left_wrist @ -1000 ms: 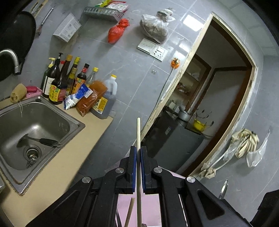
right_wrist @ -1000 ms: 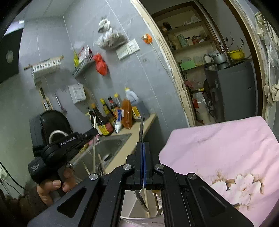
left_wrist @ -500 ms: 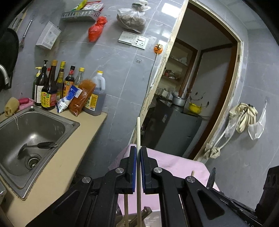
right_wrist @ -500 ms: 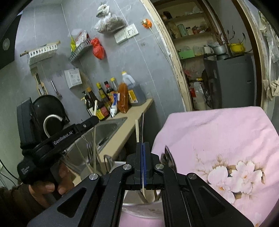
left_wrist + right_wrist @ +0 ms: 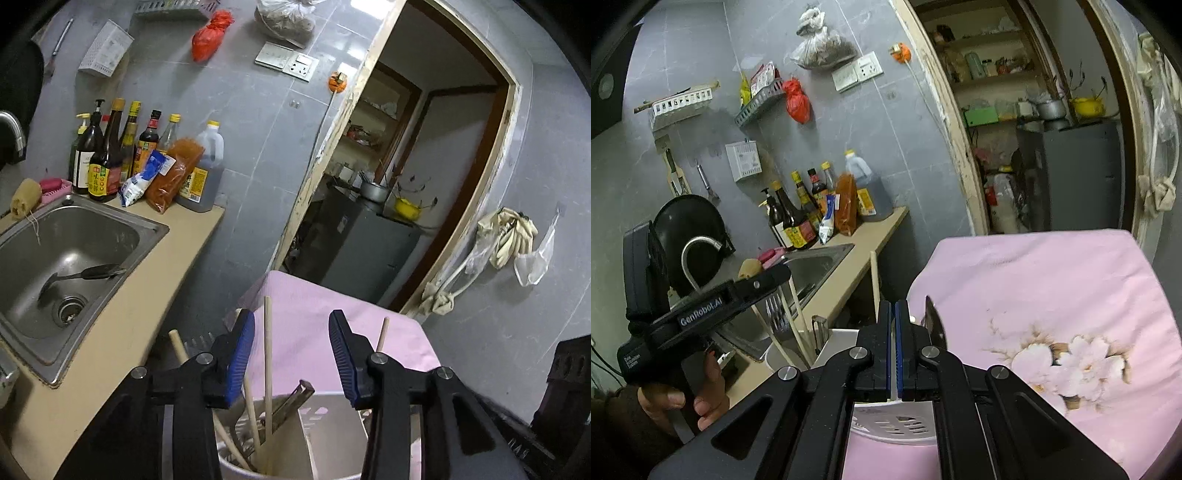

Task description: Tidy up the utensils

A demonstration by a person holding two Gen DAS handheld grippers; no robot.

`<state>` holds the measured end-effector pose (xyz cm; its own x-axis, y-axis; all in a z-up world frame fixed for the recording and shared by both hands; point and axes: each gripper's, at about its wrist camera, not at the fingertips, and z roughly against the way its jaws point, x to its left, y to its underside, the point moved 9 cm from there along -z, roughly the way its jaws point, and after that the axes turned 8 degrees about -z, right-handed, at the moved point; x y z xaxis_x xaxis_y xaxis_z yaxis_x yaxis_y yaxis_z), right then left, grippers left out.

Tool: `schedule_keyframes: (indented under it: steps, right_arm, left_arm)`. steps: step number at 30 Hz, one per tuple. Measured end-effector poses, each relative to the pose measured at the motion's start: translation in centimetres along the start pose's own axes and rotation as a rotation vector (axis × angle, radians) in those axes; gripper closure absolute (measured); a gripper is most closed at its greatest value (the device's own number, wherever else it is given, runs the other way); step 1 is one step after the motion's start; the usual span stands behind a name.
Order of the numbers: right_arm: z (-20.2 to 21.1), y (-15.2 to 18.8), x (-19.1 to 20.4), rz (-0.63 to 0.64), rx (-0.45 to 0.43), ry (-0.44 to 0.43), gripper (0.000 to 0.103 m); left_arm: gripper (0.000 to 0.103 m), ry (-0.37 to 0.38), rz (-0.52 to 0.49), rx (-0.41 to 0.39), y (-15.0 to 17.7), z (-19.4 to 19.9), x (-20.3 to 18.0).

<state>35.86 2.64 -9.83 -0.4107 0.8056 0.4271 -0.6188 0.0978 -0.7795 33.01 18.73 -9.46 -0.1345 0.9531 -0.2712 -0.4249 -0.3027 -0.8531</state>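
A white utensil holder [image 5: 325, 435] stands on the pink cloth; it also shows in the right wrist view [image 5: 846, 343]. My left gripper [image 5: 291, 354] is open right above it, with a wooden chopstick [image 5: 267, 369] standing free in the holder between the fingers. More chopsticks and a metal utensil [image 5: 288, 402] lean inside. My right gripper [image 5: 894, 350] is shut over the holder's right part, with a thin pale edge between its pads; what that is I cannot tell. A dark utensil tip [image 5: 934, 325] stands beside it. A fork [image 5: 775, 314] stands in the holder.
The pink flowered cloth [image 5: 1052, 295] covers the table. A steel sink [image 5: 55, 251] with a dark ladle lies left, in a beige counter [image 5: 129, 321]. Sauce bottles [image 5: 110, 158] line the grey tiled wall. A doorway [image 5: 406, 184] opens behind.
My left gripper has opened and let go of the chopstick, which now stands in the holder. Both grippers have come down toward the holder. The right stays shut.
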Motion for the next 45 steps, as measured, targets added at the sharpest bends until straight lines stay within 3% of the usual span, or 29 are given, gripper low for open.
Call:
schedule_keyframes:
  steps: [4, 15, 18, 22, 25, 27, 35, 45]
  right_arm:
    - [1.4, -0.8, -0.1, 0.017, -0.025, 0.026, 0.101]
    - [6.4, -1.0, -2.1, 0.018, -0.057, 0.133, 0.101]
    - [8.3, -0.9, -2.9, 0.026, -0.065, 0.162, 0.099]
    - [10.6, -0.7, -3.7, 0.009, -0.091, 0.178, 0.057]
    - [12.7, -0.5, -4.1, 0.014, -0.103, 0.184, 0.056]
    - [13.7, -0.3, -4.4, 0.013, -0.104, 0.191, 0.05]
    - [19.7, 0.9, -5.7, 0.024, -0.146, 0.242, 0.004]
    - [25.3, 3.4, -5.9, 0.057, -0.122, 0.249, 0.002]
  left_arm:
    - [0.059, 0.002, -0.025, 0.009, 0.0, 0.6, -0.5]
    - [0.02, 0.027, -0.088, 0.009, 0.5, 3.7, -3.1]
    - [0.014, 0.027, -0.103, 0.023, 1.2, 4.7, -3.8]
    - [0.009, 0.017, -0.125, 0.034, 2.0, 6.0, -4.8]
    - [0.006, 0.01, -0.131, 0.042, 2.6, 7.1, -5.7]
    - [0.006, 0.004, -0.135, 0.047, 3.1, 7.9, -6.4]
    - [0.001, -0.052, -0.154, 0.031, 4.8, 11.9, -8.4]
    - [0.001, -0.086, -0.171, 0.018, 8.0, 17.7, -10.4]
